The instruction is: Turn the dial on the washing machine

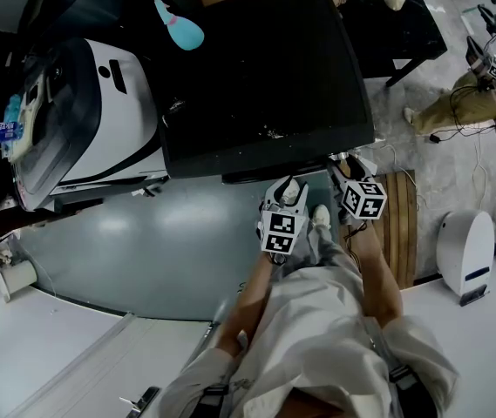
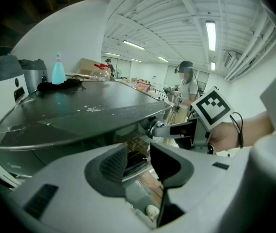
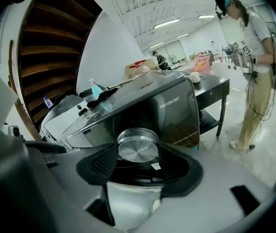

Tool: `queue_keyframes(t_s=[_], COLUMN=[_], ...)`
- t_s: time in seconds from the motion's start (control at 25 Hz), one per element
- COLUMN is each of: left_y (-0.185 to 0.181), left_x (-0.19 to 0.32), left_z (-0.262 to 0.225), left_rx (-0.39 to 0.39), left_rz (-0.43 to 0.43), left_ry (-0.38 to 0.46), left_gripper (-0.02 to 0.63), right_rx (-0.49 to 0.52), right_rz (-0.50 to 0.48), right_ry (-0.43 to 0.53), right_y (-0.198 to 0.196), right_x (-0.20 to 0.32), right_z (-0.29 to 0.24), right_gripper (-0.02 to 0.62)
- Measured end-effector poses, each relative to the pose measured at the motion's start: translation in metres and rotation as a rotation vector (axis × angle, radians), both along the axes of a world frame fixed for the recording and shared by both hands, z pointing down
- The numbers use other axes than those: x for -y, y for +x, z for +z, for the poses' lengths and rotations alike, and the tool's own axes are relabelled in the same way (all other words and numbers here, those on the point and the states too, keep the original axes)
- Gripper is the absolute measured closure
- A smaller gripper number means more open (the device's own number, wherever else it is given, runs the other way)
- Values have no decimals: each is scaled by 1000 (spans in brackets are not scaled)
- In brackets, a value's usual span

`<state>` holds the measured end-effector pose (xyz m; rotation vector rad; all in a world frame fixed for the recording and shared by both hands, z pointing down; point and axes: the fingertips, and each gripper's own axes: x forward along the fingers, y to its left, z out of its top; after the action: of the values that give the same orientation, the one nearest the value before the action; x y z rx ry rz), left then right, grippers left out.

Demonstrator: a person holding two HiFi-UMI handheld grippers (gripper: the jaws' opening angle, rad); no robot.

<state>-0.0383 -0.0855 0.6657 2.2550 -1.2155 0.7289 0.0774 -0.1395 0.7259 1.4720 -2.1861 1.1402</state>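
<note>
The black washing machine (image 1: 256,68) fills the middle of the head view. Its silver dial (image 3: 138,147) sits on the front panel, seen end-on in the right gripper view. My right gripper (image 3: 138,154) has one jaw on each side of the dial, with the pads against its rim. In the head view that gripper (image 1: 341,165) reaches under the machine's front right corner. My left gripper (image 1: 289,190) hangs just left of it, in front of the machine. Its jaws (image 2: 140,161) stand apart with only floor between them. The left gripper view also shows the right gripper (image 2: 176,130) at the dial (image 2: 150,127).
A white machine (image 1: 99,103) stands to the left of the black one. A turquoise bottle (image 1: 178,24) lies on top. A black table (image 1: 404,33) is at the right, with a person (image 3: 254,57) beyond it. A wooden pallet (image 1: 400,225) and a white appliance (image 1: 465,251) are on the floor.
</note>
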Motion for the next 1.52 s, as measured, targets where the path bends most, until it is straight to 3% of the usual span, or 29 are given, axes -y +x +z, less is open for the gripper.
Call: queue_keyframes(t_s=[0.68,1.52], left_y=[-3,-3], left_x=[-4,-10], left_z=[0,2], left_rx=[3,12], left_rz=[-7,-6], left_ry=[-3,-9], left_gripper=[451,451], right_rx=[134,381], right_rz=[28,83], right_ry=[-28,-84], right_y=[1,3], right_x=[1,1], right_z=[1,1], right_gripper=[327,327])
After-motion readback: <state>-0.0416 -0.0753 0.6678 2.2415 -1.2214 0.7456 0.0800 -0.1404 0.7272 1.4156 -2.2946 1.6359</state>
